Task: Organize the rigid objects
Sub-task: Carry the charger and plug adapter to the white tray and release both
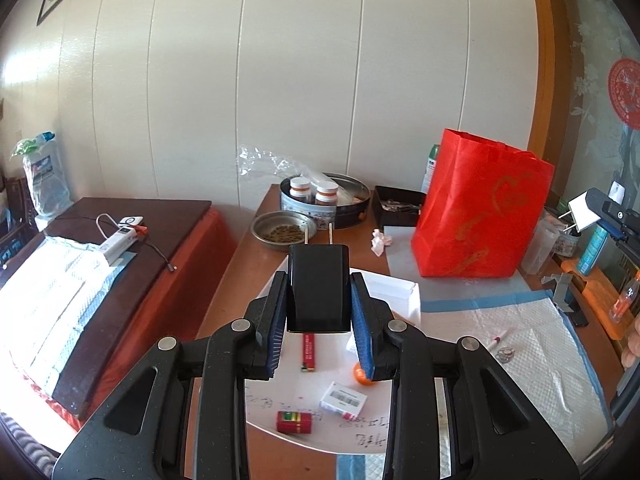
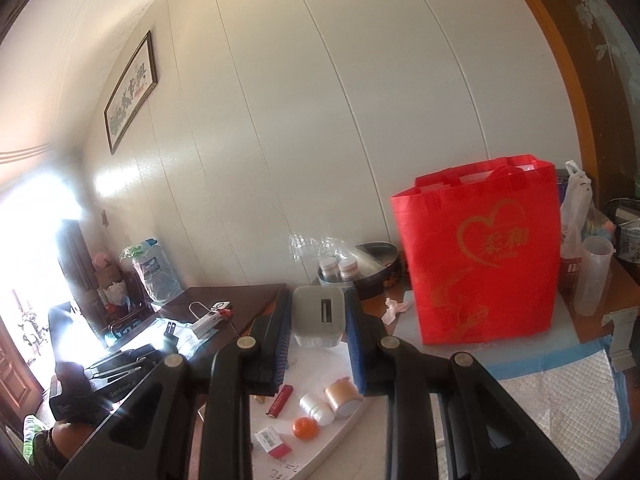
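Blue-padded left gripper clamps black charger by flat sides, prongs forward; right gripper grips white charger likewise. Both held above white board. Likely light, rigid, slick; grip flat faces.

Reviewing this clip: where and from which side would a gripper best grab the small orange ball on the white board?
Grip the orange ball across its middle, coming from above. It is round and low, with a white bottle close on one side, so the fingers should straddle it along the free direction.
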Demonstrator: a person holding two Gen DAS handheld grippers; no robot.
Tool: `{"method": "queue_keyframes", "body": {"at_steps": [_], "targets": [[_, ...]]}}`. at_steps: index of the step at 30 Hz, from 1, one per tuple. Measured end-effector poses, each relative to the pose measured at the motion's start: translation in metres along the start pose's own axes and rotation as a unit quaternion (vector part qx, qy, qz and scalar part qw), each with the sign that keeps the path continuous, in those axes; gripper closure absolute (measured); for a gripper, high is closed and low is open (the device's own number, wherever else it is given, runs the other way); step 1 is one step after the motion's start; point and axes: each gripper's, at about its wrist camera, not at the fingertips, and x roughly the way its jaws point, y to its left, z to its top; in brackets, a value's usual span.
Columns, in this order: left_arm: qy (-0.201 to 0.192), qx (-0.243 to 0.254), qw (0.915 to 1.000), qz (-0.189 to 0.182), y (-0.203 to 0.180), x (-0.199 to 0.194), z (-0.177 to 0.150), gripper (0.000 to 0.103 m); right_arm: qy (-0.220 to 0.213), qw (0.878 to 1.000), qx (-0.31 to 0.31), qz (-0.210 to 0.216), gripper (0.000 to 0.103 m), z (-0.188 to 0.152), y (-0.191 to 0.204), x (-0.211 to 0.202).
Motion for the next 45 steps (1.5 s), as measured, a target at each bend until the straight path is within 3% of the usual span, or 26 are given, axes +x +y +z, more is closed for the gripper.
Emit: {"method": "queue_keyframes", "body": {"at_steps": [13,24,28,34,42,43,45], "targets": [[0.017,-0.013,0.9998,0.001,0.021,0.018,-0.003,0.074,0.056,0.998,-0.032,0.003,0.078,-0.017,0.028,0.053],[0.062,-0.026,0.9975,0.022,0.043,0.081,-0.019,0.074,0.137,0.988,-0.064,-0.037,0.078,-0.060,0.023,0.131],[0.099,-0.039,0.9942,0.014,0.045,0.114,-0.031,0.074,0.185,0.982,-0.024,-0.017,0.078,-0.079,0.014,0.163],[0.132,-0.038,0.9906,0.006,0.039,0.143,-0.050,0.074,0.221,0.974,-0.045,0.019,0.078,-0.108,0.038,0.183],[0.152,-0.048,0.9863,0.045,0.056,0.157,-0.060,0.074,0.261,0.963,-0.051,0.039,0.078,-0.139,0.056,0.208],[0.152,-0.049,0.9861,0.045,0.057,0.158,-0.059,0.072,0.261,0.963,-0.054,0.040,0.078,-0.141,0.057,0.208],[0.152,-0.055,0.9856,0.049,0.059,0.157,-0.059,0.046,0.259,0.963,-0.059,0.039,0.078,-0.142,0.059,0.207]]}}
